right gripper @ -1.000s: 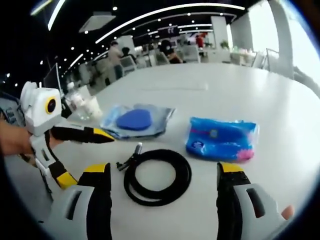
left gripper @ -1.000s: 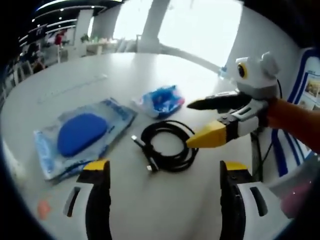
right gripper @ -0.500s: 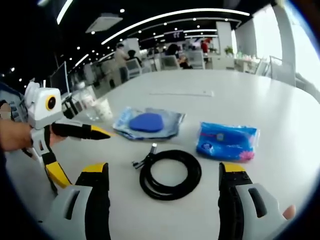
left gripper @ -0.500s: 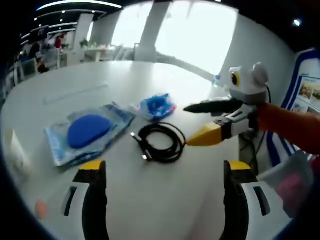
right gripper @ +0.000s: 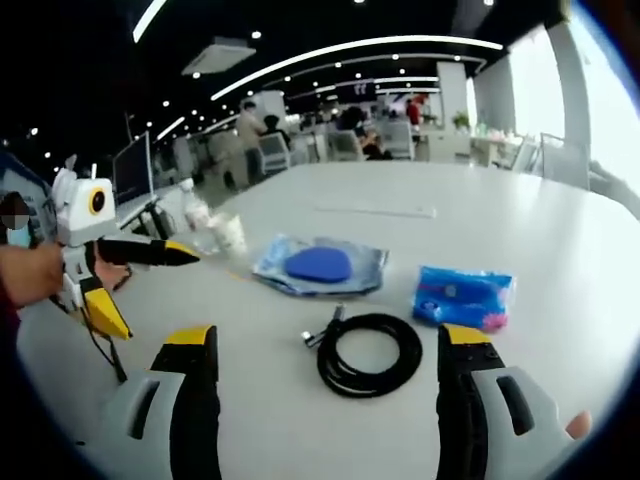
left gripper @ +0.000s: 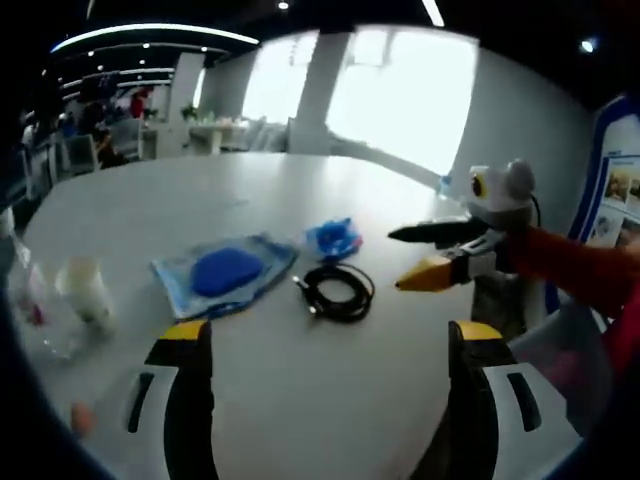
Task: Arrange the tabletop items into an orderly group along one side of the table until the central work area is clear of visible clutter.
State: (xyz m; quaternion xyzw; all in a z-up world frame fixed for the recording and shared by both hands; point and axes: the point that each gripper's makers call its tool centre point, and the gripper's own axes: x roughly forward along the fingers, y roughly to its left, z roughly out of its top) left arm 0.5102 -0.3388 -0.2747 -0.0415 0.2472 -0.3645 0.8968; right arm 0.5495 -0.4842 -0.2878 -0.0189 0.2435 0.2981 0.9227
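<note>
On the white table (right gripper: pixel 520 200), mid-surface, a coiled black cable (right gripper: pixel 368 354) lies flat, its plug ends pointing toward the clear bag holding a blue pad (right gripper: pixel 318 266). The blue packet (right gripper: pixel 463 297) lies lengthwise beside them. The left gripper (left gripper: pixel 330 345) and right gripper (right gripper: pixel 328 345) hover with jaws apart, holding nothing.

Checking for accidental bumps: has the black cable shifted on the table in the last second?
No. The black cable keeps its place between the mouse pad packet and blue pouch; the cameras pulled back.
</note>
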